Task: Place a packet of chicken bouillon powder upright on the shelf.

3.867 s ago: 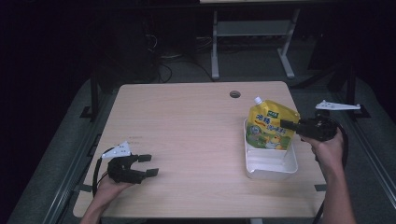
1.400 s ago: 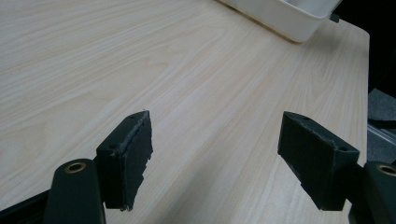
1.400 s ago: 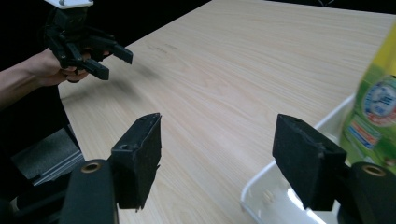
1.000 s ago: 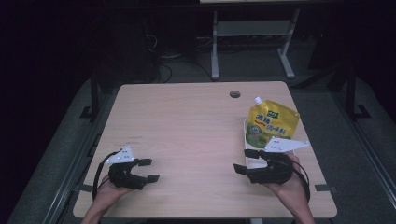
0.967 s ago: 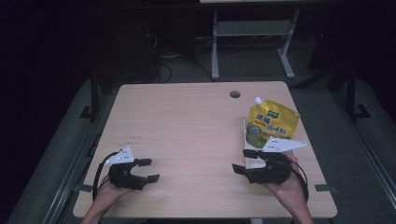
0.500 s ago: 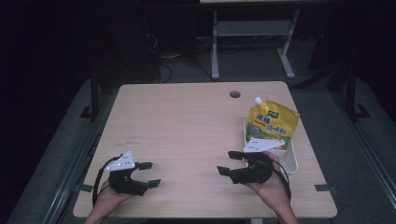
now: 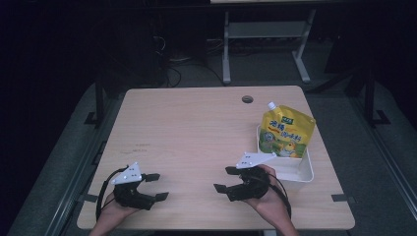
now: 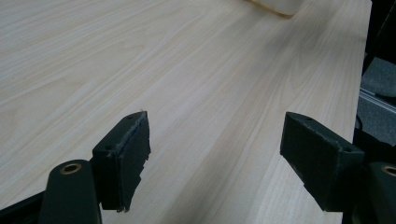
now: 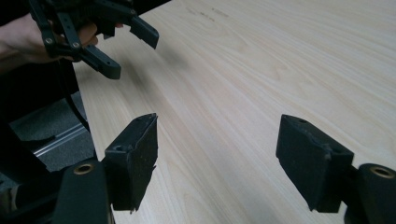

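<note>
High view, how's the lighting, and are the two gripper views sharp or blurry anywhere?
High view: the table and yellow pouch are evenly lit, the surroundings nearly black. Left gripper view: jaws and wood grain fairly sharp, the white tub at the top edge soft. Right gripper view: near jaws crisp, the left gripper farther off slightly blurred, casting a soft shadow on the wood.

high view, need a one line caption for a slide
Both hand-held grippers, left and right, rest open on the table; yellow pouch stands in the white tray.
</note>
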A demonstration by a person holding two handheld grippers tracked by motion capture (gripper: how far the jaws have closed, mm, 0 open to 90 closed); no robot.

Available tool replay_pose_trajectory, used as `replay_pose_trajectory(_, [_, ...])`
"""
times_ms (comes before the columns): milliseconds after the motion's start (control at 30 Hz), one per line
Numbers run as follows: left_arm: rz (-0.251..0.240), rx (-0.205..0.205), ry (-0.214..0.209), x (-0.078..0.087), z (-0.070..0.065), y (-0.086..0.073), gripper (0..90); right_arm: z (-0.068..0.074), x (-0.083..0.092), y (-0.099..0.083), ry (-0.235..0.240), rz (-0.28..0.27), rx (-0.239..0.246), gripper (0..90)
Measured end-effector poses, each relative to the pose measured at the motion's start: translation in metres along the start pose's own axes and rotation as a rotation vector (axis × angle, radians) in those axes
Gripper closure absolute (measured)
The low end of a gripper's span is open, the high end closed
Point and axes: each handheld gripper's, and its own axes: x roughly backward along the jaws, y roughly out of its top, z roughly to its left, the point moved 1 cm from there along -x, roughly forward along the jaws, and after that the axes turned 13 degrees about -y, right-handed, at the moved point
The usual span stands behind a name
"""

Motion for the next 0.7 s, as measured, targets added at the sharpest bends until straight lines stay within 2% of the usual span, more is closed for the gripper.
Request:
replay_pose_trajectory(433, [-0.003,-0.003,-0.009,0.000,0.002,0.000,23.5,0.010,-0.018,-0.019,-0.016,0.040,-0.023,31.6])
replay_pose_trajectory(700, [0.003,-0.004,-0.013,-0.001,0.002,0.000,23.5,0.021,-0.029,-0.030,-0.016,0.069,-0.004,32.5])
